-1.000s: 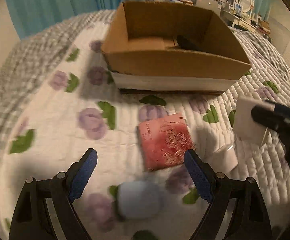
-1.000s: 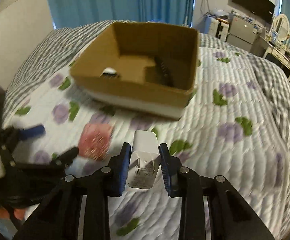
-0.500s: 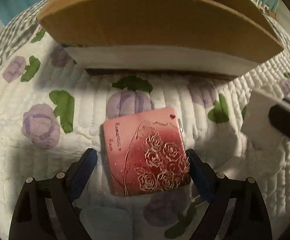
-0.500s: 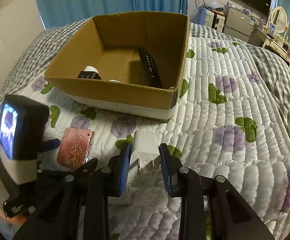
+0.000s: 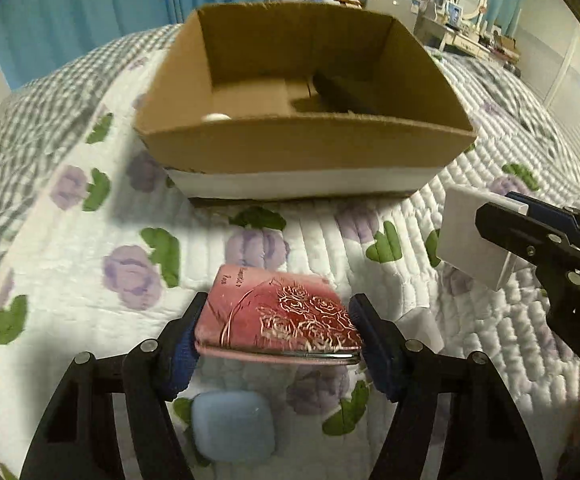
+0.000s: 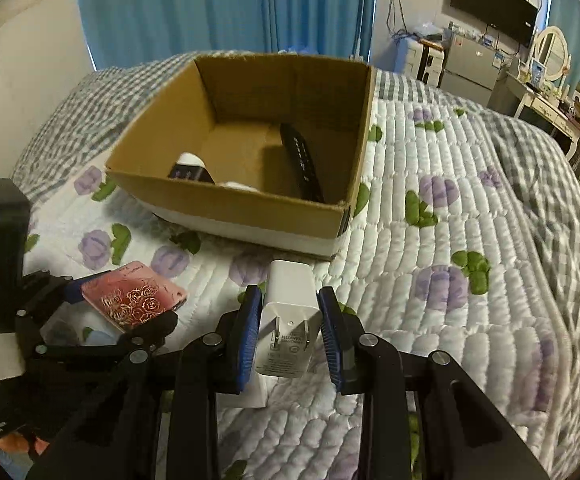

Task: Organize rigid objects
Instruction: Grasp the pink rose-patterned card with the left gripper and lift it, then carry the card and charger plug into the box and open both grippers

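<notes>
Pink and rose-patterned, one flat case [image 5: 278,316] is pinched in the closing left gripper [image 5: 276,344], lifted off the quilt [image 6: 470,320]. One white charger [image 6: 290,320] is clamped by the right gripper [image 6: 290,334]. One cardboard box [image 6: 226,196] holds perhaps three items. Blue curtains [image 6: 210,4] are seen behind.

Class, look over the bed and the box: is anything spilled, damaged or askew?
Nothing spilled or damaged. The pink case sits tilted in the left gripper, whose jaws are closing on it; the black remote leans against the cardboard box wall.
</notes>
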Demonstrator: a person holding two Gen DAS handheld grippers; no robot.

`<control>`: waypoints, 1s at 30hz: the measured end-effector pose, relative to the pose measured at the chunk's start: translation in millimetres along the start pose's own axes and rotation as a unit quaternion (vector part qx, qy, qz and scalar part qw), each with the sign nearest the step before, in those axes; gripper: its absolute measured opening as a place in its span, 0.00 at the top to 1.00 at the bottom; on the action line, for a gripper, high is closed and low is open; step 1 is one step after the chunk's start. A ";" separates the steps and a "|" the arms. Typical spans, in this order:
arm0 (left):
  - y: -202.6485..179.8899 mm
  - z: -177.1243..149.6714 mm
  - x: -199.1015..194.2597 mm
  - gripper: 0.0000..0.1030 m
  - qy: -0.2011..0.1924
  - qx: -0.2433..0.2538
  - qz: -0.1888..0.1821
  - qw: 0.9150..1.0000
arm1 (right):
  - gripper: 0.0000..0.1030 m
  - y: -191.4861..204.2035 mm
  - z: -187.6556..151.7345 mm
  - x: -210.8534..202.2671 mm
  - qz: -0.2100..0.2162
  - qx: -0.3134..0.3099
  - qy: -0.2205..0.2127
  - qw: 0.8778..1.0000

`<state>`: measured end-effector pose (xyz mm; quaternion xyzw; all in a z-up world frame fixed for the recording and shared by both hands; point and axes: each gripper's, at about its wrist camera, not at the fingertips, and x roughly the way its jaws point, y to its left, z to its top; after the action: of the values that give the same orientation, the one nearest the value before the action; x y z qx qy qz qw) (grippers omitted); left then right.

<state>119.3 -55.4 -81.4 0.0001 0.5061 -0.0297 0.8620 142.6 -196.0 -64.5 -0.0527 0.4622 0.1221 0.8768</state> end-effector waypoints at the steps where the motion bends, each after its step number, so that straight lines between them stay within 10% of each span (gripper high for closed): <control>1: 0.2 -0.8 -1.1 0.32 -0.001 -0.001 0.000 1.000 | 0.72 0.6 0.6 -3.8 0.001 0.001 -0.003 1.000; 4: 5.1 -2.5 -6.8 0.37 -0.001 -0.007 -0.004 1.000 | 0.72 3.3 1.9 -13.2 0.001 0.001 -0.010 1.000; 6: 5.1 -6.6 -6.5 0.86 0.007 -0.013 -0.007 1.000 | 0.72 5.0 2.1 -18.7 0.000 0.001 -0.015 1.000; 30: 2.4 30.8 -82.0 0.90 -0.079 0.014 -0.035 0.996 | 0.72 5.8 19.3 -34.4 0.000 -0.005 -0.038 0.999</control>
<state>106.5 -49.7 5.1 -0.0084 0.4356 -0.0669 0.8976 137.8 -192.2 -25.1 -0.0522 0.4275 0.1267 0.8936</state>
